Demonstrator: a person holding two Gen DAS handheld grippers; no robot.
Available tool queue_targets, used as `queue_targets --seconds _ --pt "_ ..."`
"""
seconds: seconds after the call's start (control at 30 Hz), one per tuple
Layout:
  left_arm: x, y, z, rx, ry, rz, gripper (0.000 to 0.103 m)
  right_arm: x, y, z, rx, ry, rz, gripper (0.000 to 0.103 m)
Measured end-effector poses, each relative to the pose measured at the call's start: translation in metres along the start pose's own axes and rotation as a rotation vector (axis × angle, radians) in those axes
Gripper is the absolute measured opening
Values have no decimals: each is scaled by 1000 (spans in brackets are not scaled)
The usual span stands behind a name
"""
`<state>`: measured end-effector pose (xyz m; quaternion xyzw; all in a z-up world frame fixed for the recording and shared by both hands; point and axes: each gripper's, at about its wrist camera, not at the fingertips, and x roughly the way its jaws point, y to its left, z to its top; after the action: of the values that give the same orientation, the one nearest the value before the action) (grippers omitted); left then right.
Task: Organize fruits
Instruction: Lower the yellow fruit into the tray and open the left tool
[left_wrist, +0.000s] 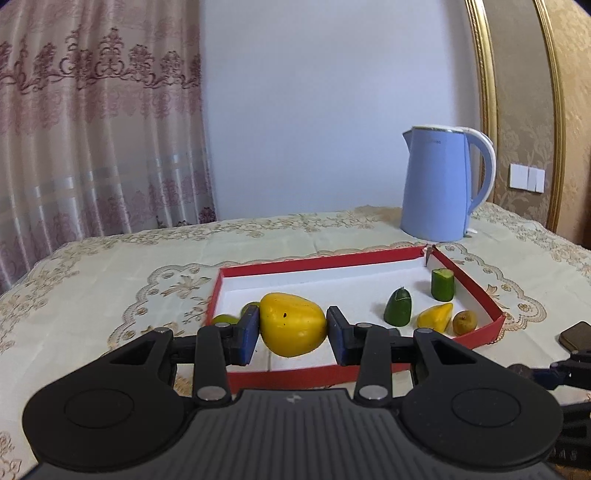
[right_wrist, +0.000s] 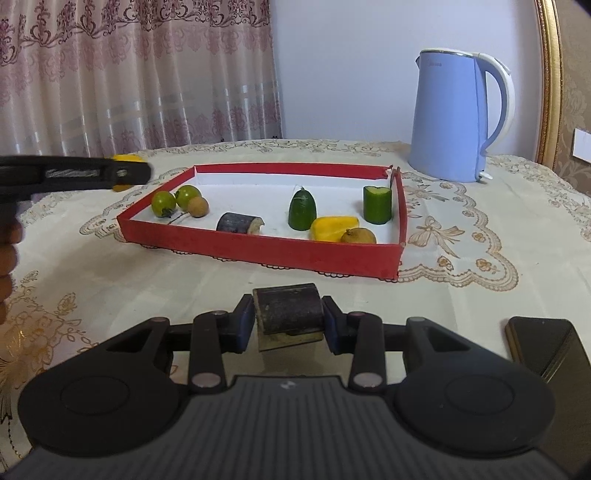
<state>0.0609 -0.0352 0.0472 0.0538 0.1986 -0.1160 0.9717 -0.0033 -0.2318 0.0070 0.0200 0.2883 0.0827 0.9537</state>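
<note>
My left gripper (left_wrist: 291, 326) is shut on a large yellow fruit (left_wrist: 291, 314) and holds it above the near left part of the red tray (left_wrist: 317, 262). From the right wrist view this gripper (right_wrist: 125, 172) hangs left of the tray (right_wrist: 258, 254), with the yellow fruit (right_wrist: 127, 158) showing above and below its fingers. My right gripper (right_wrist: 289, 317) is shut on a dark sugarcane piece (right_wrist: 290, 308) in front of the tray. In the tray lie two green tomatoes (right_wrist: 164, 203), a longan (right_wrist: 197, 206), another sugarcane piece (right_wrist: 238, 223), a cucumber tip (right_wrist: 303, 210), a yellow slice (right_wrist: 332, 227), a second longan (right_wrist: 358, 236) and a cucumber stub (right_wrist: 376, 205).
A blue kettle (right_wrist: 450, 118) stands behind the tray's far right corner. A dark phone (right_wrist: 543, 343) lies on the embroidered tablecloth (right_wrist: 110, 280) near my right gripper. A person's hand (right_wrist: 7, 251) shows at the left edge. Curtains and a wall stand beyond the table.
</note>
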Motion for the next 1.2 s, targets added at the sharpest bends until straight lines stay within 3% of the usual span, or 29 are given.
queue_targets --seconds 0.53,1.2 --pt "63 -31 29 87 58 42 38 -4 -9 1 35 -10 6 36" --pt "121 -48 36 140 128 107 38 -4 -8 3 37 -8 16 36"
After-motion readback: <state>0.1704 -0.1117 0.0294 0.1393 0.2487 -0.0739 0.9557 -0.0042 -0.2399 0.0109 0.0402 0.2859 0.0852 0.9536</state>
